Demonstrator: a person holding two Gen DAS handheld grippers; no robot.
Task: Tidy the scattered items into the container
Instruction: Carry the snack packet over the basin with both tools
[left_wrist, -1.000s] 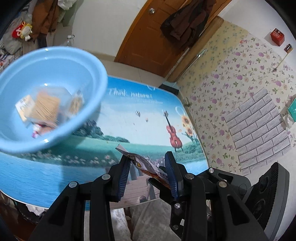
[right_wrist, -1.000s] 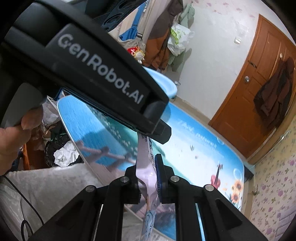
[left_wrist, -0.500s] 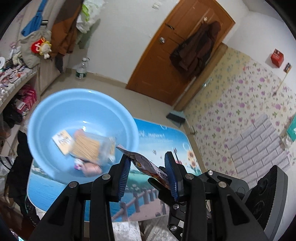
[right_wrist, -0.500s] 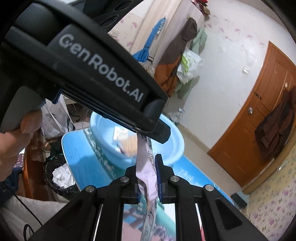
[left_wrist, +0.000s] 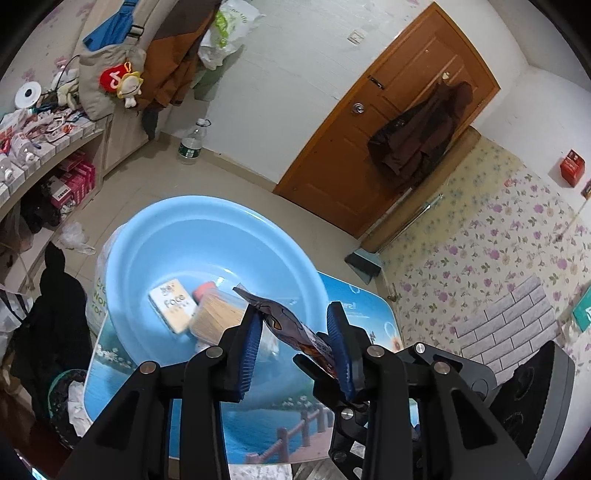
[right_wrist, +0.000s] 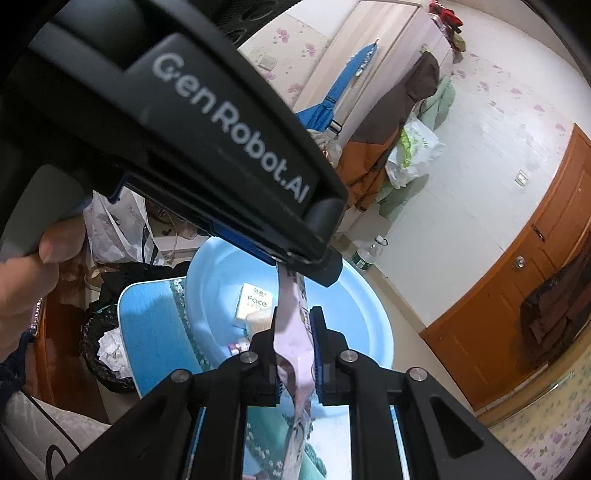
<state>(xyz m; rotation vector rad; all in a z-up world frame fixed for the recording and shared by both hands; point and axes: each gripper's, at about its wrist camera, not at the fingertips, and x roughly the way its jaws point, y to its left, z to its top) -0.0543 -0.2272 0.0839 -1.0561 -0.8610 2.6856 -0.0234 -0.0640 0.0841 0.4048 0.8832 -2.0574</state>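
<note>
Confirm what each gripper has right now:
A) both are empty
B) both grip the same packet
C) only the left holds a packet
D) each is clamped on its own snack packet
D: the left gripper pinches a dark orange-brown snack packet above the blue basin, while the right gripper is shut on a separate pale pink packet.
</note>
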